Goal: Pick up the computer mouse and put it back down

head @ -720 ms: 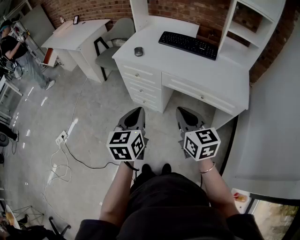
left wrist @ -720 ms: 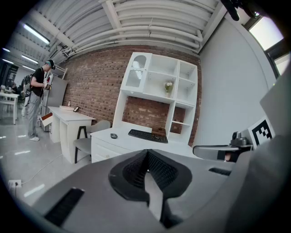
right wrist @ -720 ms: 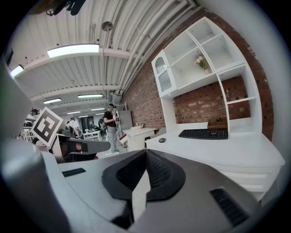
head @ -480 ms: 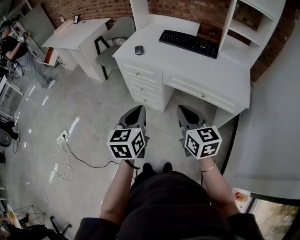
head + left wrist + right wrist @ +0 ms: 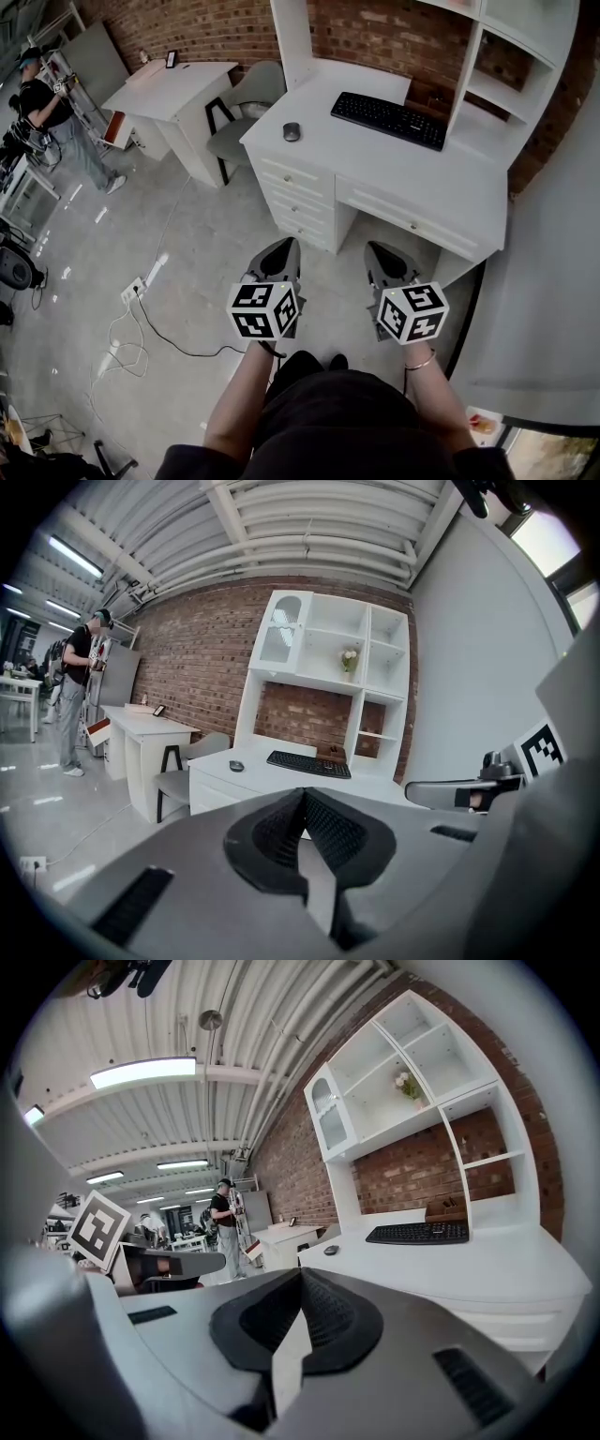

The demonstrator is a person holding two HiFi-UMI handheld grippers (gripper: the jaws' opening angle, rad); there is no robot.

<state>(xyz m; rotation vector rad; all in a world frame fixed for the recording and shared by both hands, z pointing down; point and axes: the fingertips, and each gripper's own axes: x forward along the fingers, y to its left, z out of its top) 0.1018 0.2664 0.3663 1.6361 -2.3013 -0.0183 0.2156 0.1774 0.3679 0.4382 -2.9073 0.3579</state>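
A small dark grey computer mouse point(image 5: 292, 131) lies near the left end of a white desk point(image 5: 441, 187); it shows far off in the left gripper view point(image 5: 236, 766) and in the right gripper view point(image 5: 330, 1251). My left gripper point(image 5: 286, 249) and right gripper point(image 5: 378, 254) are held side by side over the floor, well short of the desk. Both are shut with nothing between the jaws. Each points almost level toward the desk.
A black keyboard point(image 5: 389, 119) lies on the desk under white shelves point(image 5: 511, 56). A grey chair point(image 5: 242, 127) and a second white table point(image 5: 173, 94) stand to the left. A person point(image 5: 47, 112) stands far left. Cables and a power strip point(image 5: 131, 291) lie on the floor.
The view has shifted: desk and mouse now sit lower and further right in the head view, and both grippers appear lower in the picture. The jaws stay shut.
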